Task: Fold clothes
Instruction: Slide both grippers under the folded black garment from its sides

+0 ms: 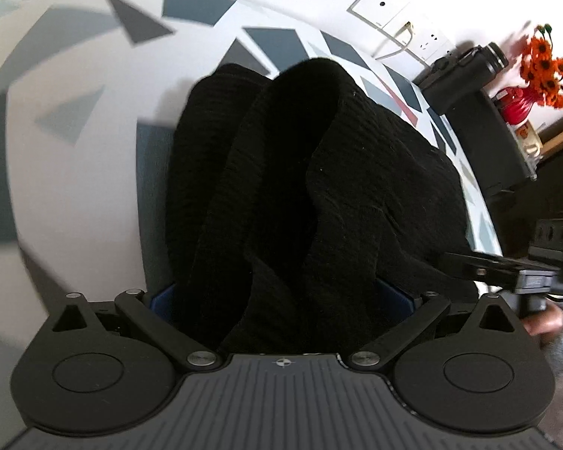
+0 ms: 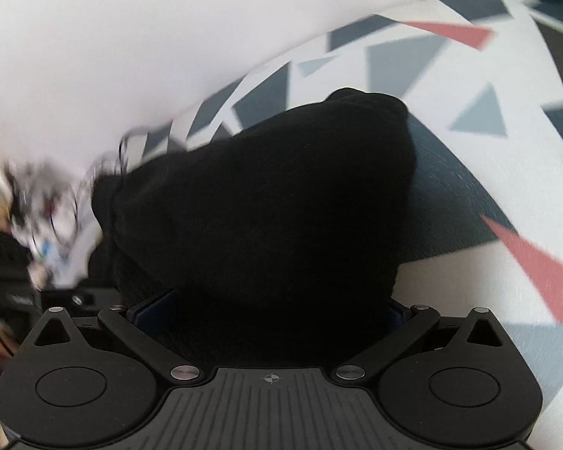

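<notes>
Your left tongs (image 1: 281,296) are clamped on the black knit garment (image 1: 311,195). The cloth fills the gap between the blue pads (image 1: 160,300) and hides most of them. From there the garment hangs in thick folds, bunched up and lifted off the patterned cloth (image 1: 75,75) under it.

Your right tongs (image 2: 270,311) are clamped on another part of the same black knit garment (image 2: 266,195). It spills out in a big dark lump that blocks the middle of the right wrist view.

In the left wrist view, the right tongs (image 1: 469,262) show at the right edge, touching the garment, with your hand (image 1: 544,322) just behind them.

The surface below is white with gray, dark blue and red triangles (image 2: 536,262). Far right in the left wrist view stand orange flowers (image 1: 544,63) in a red vase (image 1: 518,105), near a black box (image 1: 480,127). White wall sockets (image 1: 398,18) sit on the far wall.
</notes>
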Tool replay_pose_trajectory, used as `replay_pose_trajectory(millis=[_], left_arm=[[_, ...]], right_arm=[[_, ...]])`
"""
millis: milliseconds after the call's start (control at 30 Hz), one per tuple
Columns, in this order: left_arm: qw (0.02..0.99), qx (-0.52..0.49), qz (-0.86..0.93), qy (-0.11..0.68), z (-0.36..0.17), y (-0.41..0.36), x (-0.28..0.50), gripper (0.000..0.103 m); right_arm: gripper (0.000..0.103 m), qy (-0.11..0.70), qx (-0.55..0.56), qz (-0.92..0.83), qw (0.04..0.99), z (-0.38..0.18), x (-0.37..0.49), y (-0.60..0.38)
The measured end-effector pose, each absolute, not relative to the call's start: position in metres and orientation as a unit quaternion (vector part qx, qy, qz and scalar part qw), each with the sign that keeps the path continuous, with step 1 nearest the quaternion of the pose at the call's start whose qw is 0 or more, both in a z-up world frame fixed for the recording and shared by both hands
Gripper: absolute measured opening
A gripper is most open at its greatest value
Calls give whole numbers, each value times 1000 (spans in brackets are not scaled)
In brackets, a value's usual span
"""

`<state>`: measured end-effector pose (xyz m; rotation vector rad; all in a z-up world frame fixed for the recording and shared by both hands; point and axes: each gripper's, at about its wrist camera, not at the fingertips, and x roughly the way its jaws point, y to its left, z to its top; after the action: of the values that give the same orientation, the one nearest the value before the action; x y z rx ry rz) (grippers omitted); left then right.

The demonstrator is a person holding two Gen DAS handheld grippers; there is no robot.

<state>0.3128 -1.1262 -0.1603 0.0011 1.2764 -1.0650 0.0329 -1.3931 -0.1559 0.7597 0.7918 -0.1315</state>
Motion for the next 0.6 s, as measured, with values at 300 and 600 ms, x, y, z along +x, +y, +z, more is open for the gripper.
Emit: replay_pose_trajectory(millis=[300, 600], left_arm=[[659, -13, -469, 588, -160, -1103, 300, 103], [657, 17, -475, 585, -154, -1111, 318, 103]], right_arm=[[102, 402, 323, -38, 856, -150, 36, -1382], [102, 383, 327, -44, 862, -153, 26, -1381]])
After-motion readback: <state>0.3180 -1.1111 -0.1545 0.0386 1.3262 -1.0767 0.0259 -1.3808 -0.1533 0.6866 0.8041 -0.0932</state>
